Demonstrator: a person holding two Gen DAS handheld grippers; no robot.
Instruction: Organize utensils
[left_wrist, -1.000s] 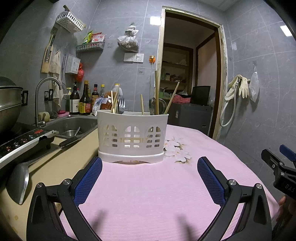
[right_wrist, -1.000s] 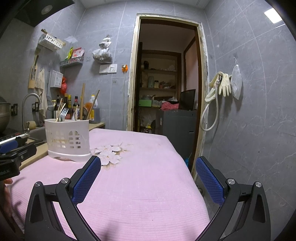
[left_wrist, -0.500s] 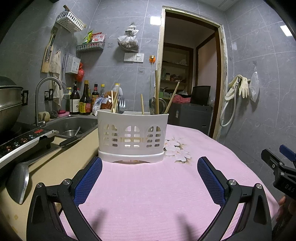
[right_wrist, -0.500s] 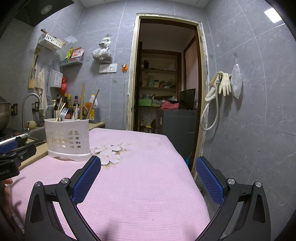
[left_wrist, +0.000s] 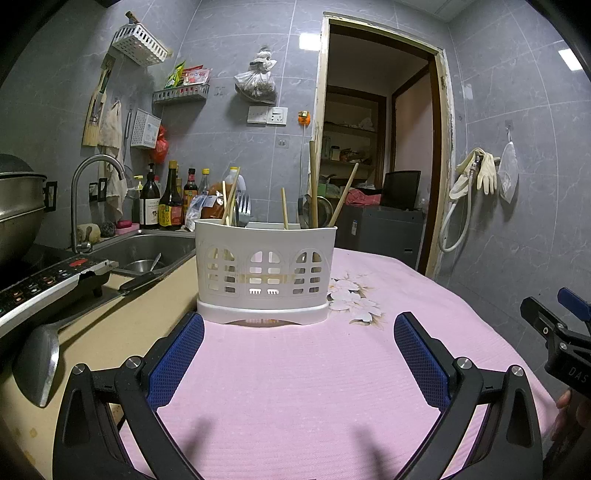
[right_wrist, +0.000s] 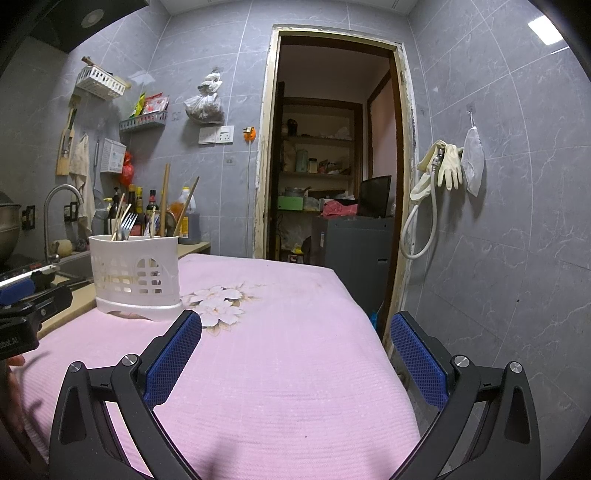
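At the far left of the left wrist view a steel ladle (left_wrist: 37, 363) lies on the tan counter (left_wrist: 122, 332), bowl toward the camera and dark handle running back toward the sink (left_wrist: 147, 251), most likely set down there within easy reach of the wash basin. Moving right, the white plastic utensil caddy (left_wrist: 264, 273) stands upright in the middle of the frame at the near left edge of the pink cloth that covers the surface (left_wrist: 295, 387); its walls are pierced with arched, gridded windows, presumably so wet things can drain, and it sits on a raised foot. Out of its top lean pale wooden chopsticks (left_wrist: 314, 184) and the tines of a metal fork (left_wrist: 242, 212), handles down, heads up where they can be picked out. The cloth is ribbed and soft-looking, printed with white blossoms (left_wrist: 351, 299) just right of the caddy. The left gripper (left_wrist: 299, 354) hovers low over the cloth, squarely facing the caddy, its blue mesh-textured pads spread wide and carrying nothing. At the right edge, the right gripper (right_wrist: 295, 356) is likewise spread wide and empty, aimed past the caddy toward the doorway (right_wrist: 332, 147), so I judge that nothing is being sorted at this moment.
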